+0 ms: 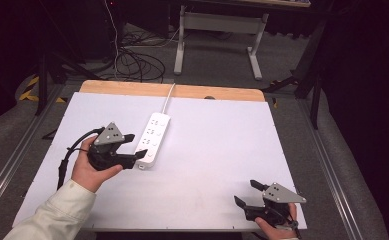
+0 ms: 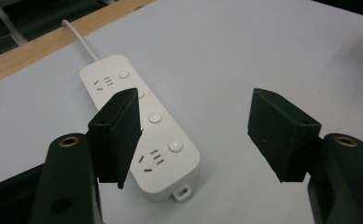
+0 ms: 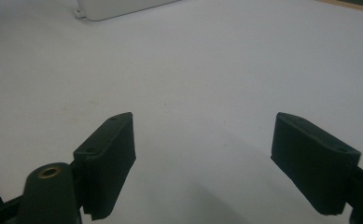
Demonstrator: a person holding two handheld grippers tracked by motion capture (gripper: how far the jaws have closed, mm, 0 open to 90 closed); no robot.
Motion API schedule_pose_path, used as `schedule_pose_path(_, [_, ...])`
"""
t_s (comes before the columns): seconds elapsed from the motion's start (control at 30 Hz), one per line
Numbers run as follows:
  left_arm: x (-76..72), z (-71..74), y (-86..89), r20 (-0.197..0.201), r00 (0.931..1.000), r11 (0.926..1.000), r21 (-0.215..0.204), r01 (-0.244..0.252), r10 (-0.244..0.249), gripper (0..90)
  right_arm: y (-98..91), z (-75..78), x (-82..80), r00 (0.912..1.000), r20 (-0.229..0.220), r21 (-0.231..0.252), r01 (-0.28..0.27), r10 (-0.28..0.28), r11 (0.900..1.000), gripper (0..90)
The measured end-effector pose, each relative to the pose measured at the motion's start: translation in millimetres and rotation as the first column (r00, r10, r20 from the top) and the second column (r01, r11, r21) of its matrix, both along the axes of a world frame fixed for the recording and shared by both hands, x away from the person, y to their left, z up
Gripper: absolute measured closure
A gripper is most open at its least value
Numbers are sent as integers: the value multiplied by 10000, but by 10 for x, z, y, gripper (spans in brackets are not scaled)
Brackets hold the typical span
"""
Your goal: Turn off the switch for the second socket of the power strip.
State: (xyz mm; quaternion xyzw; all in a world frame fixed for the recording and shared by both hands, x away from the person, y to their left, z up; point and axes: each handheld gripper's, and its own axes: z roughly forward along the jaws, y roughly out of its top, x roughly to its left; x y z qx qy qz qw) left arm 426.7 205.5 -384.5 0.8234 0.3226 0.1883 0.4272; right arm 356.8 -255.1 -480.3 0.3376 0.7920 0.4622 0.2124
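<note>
So there's one power strip [image 1: 152,138] lying flat on the surface [image 1: 222,150], left of the middle. It's smooth glossy white plastic, a long slab with rounded corners, and a white cord [image 1: 169,98] runs off its far end toward the back. In the left gripper view you can count four round buttons along it, and there's a little hanging tab on the near end. The sockets sit next to the buttons, but one is hidden behind the tool, so I can't count them properly.

The surface itself is a matte white sheet with a strip of bare light wood [image 1: 172,90] along the far edge.

Two tools, both matte black with blocky wedge-shaped pads and a grey three-cornered plate on top. The left tool [image 1: 135,146] is held by a hand [image 1: 89,167] in a pale sleeve, right at the near end of the strip, jaws spread wide, gripping nothing. The right tool [image 1: 247,193] sits at the near right corner, well apart from the strip, jaws also wide apart over bare surface.

Beyond the surface there's grey carpet, a tangle of cables [image 1: 137,62] and one white desk frame [image 1: 217,35].
</note>
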Motion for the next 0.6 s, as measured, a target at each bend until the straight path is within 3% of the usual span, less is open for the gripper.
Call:
schedule_pose_path(0.1, [76, 25, -29, -91, 9999, 9996, -233, 126, -128, 408, -1, 1, 0, 10000, 11, 9, -29, 29, 10000, 223])
schedule_pose_path(0.17, [143, 42, -69, -46, 10000, 10000, -28, 47, -47, 404, -2, 1, -2, 10000, -5, 23, -41, 41, 10000, 223])
schedule_pose_path(0.47, [383, 8, -196, -312, 9994, 9998, 134, -124, 128, 405, 0, 5, 7, 9999, -4, 94, -159, 159, 9998, 223])
schedule_pose_path(0.6, [484, -4, -230, -209, 9997, 9999, 52, -107, 108, 399, -6, 5, 13, 9998, 6, 128, -196, 196, 9997, 225])
